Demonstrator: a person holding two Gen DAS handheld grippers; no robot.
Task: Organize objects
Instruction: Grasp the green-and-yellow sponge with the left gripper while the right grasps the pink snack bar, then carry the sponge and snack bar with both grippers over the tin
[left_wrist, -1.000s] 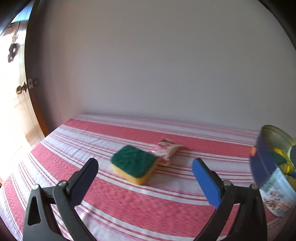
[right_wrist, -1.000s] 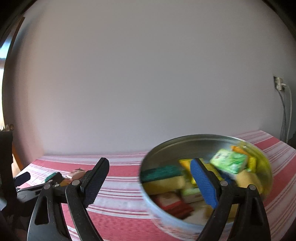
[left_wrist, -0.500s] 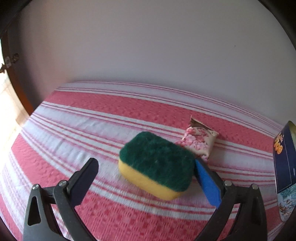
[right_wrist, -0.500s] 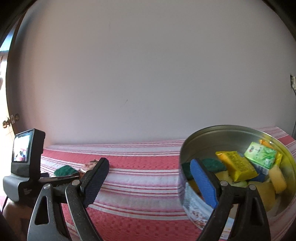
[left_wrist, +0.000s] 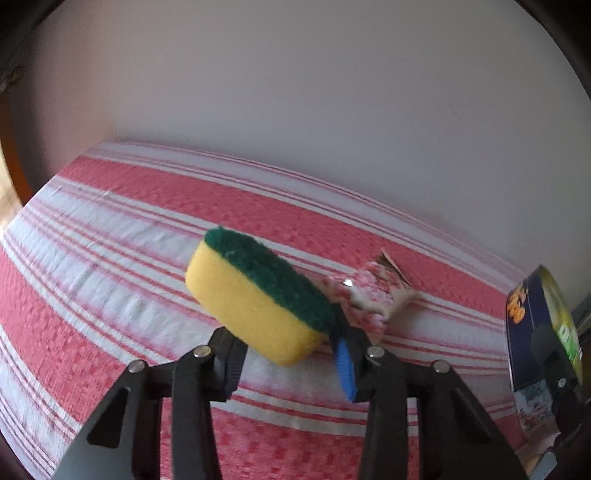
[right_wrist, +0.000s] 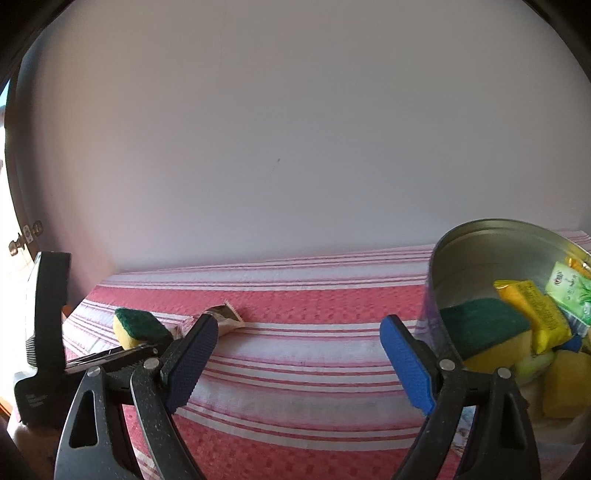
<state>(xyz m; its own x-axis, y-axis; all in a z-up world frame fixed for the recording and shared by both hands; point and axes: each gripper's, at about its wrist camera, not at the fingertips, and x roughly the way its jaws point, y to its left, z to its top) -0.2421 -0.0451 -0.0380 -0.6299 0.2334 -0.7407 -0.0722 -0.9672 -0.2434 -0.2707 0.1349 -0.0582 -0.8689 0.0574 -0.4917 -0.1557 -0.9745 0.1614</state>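
Note:
A yellow sponge with a green scouring top (left_wrist: 258, 295) sits tilted between the fingers of my left gripper (left_wrist: 286, 350). Its jaws are closing, and the pads press on the sponge's two ends. The right wrist view shows the same sponge (right_wrist: 138, 325) at far left. Just behind it a pink flowered packet (left_wrist: 373, 299) lies on the striped cover. My right gripper (right_wrist: 297, 339) is open with nothing between its fingers. Its blue pad stands just left of a round metal tin (right_wrist: 480, 229). The tin holds another sponge (right_wrist: 484, 325) and several packets.
A red and white striped cover (left_wrist: 110, 258) runs back to a plain wall. The tin (left_wrist: 521, 332) stands at the right edge of the left wrist view. A wooden door with a handle (right_wrist: 26, 240) is at far left. The left gripper's black body (right_wrist: 44, 332) rises at left.
My left gripper came down onto the sponge and closed on it; the sponge now sits tilted, yellow side toward the camera. My right gripper moved left, so the tin slid to its right.

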